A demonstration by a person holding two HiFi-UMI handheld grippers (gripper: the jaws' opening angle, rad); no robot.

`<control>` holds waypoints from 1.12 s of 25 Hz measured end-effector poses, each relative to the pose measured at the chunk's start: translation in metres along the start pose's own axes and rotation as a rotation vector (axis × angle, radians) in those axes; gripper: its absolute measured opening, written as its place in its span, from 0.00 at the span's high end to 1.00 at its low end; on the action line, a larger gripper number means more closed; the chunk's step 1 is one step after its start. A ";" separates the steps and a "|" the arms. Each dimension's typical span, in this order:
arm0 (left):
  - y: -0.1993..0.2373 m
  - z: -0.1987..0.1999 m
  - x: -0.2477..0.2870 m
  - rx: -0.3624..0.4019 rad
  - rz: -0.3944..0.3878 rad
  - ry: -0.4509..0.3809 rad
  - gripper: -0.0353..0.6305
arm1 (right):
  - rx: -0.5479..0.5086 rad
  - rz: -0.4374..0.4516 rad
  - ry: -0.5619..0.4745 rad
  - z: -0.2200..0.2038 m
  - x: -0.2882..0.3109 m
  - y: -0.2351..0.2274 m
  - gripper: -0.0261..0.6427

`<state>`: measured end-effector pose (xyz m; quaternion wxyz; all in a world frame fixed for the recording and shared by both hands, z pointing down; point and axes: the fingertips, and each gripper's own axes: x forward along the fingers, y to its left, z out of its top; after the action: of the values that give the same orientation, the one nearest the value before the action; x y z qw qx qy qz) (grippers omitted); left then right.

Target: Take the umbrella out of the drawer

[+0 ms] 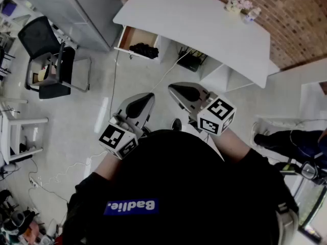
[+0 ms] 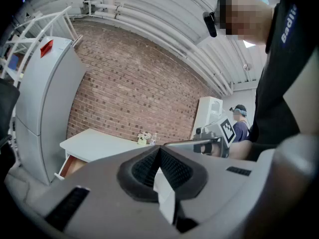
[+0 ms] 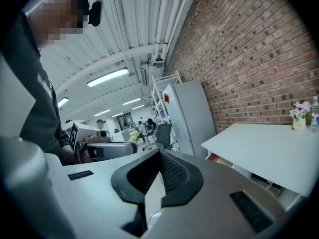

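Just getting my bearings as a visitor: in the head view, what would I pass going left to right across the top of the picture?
Black office chair → open drawer → dark box → flowers → small bottle

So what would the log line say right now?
left gripper shut, empty | right gripper shut, empty | drawer open | umbrella inside, untouched

The left tongs (image 2: 159,148), tips together and empty, face a white desk (image 2: 97,144) with its drawer (image 2: 70,166) open.
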<state>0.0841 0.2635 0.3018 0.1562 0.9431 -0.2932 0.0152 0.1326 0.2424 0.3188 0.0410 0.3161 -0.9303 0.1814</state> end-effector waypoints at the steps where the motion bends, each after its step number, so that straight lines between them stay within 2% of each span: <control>1: -0.002 0.000 0.001 -0.007 0.000 -0.005 0.95 | 0.001 0.000 0.000 -0.001 -0.001 0.000 0.92; 19: -0.014 -0.004 0.003 -0.018 0.040 -0.015 0.95 | 0.000 0.052 0.002 -0.005 -0.011 0.003 0.92; 28: -0.018 0.000 0.029 -0.032 0.112 -0.048 0.95 | 0.011 0.083 0.012 -0.006 -0.022 -0.029 0.92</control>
<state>0.1185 0.2616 0.3002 0.1631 0.9227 -0.3493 -0.0034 0.1671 0.2357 0.3297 0.0373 0.2764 -0.9413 0.1901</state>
